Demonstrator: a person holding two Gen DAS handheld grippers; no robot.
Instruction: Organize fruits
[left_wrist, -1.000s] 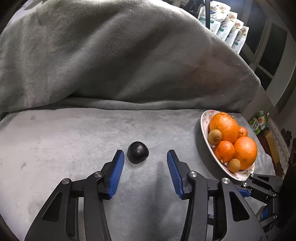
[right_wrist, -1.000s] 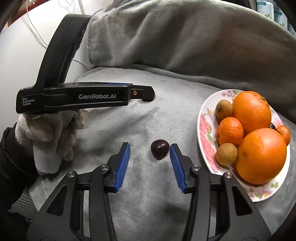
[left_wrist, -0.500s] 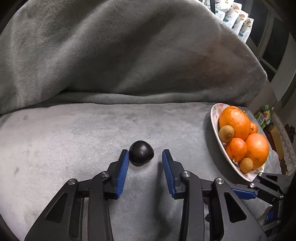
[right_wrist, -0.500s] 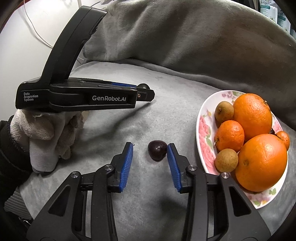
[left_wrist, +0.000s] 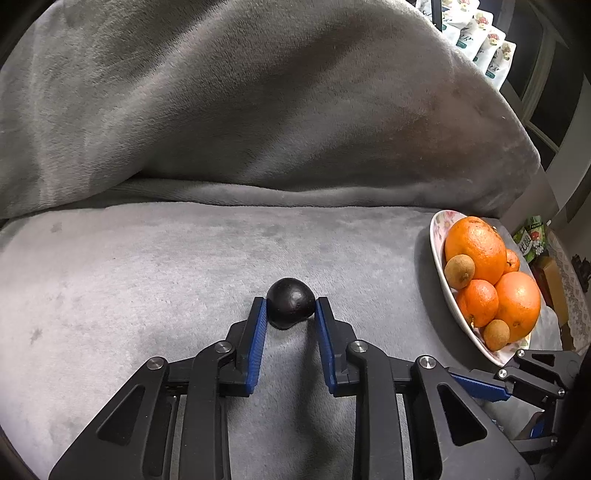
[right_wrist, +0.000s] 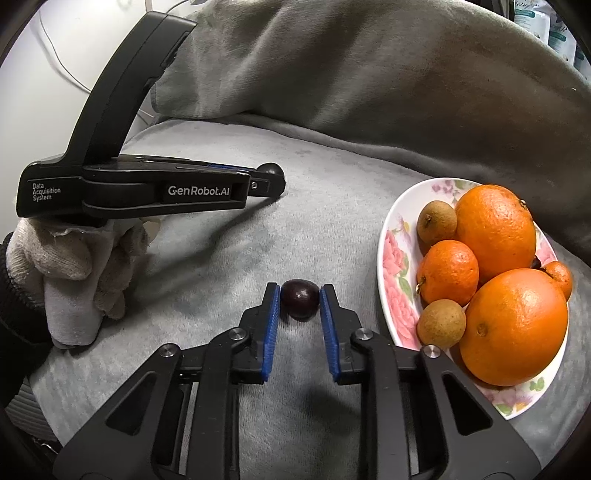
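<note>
A dark round fruit (left_wrist: 290, 303) lies on the grey blanket, clamped between the blue pads of my left gripper (left_wrist: 290, 308). In the right wrist view a smaller dark cherry-like fruit (right_wrist: 299, 298) sits between the pads of my right gripper (right_wrist: 299, 299), which touch both its sides. A floral plate (right_wrist: 395, 254) to the right holds oranges (right_wrist: 513, 326), tangerines and small brown fruits; it also shows in the left wrist view (left_wrist: 439, 266). The left gripper (right_wrist: 269, 181) shows side-on in the right wrist view, held by a gloved hand.
A grey blanket covers the seat (left_wrist: 147, 266) and the backrest (left_wrist: 258, 103) behind. Packets (left_wrist: 480, 40) stand beyond the backrest at top right. A white wall with cables (right_wrist: 55, 55) is at the left.
Both grippers have moved forward onto their dark fruits and their jaws have closed from wide open until the pads touch the fruits.
</note>
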